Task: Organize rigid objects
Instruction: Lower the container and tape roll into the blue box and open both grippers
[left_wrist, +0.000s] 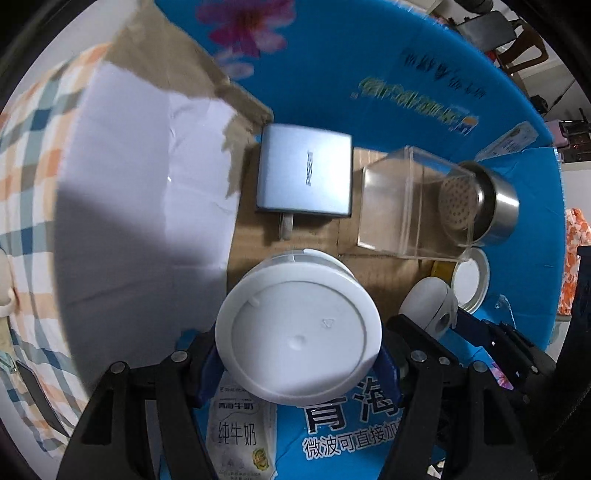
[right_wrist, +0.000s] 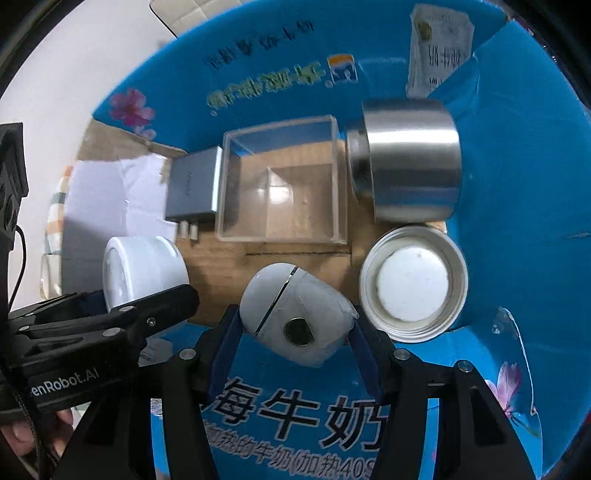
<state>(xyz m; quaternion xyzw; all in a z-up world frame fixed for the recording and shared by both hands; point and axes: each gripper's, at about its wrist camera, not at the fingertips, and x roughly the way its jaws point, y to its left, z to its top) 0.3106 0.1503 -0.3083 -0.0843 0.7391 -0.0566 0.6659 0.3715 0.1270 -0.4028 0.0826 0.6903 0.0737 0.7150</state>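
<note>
Blue box (right_wrist: 517, 155): milk carton with open flaps, brown cardboard floor, holding all items.
Left gripper (left_wrist: 299, 365): fingers closing on white round jar (left_wrist: 295, 325), jar sitting at near left of floor.
Right gripper (right_wrist: 295, 343): blue pads pressing both sides of white egg-shaped case (right_wrist: 291, 314), at near edge of floor.
Grey charger (left_wrist: 304, 175): lying flat, prongs pointing toward jar.
Clear plastic box (right_wrist: 282, 184): lying between charger and steel cup (right_wrist: 410, 162).
Steel cup: lying on its side.
Round lid (right_wrist: 413, 282): resting open side up, just beside egg-shaped case.
</note>
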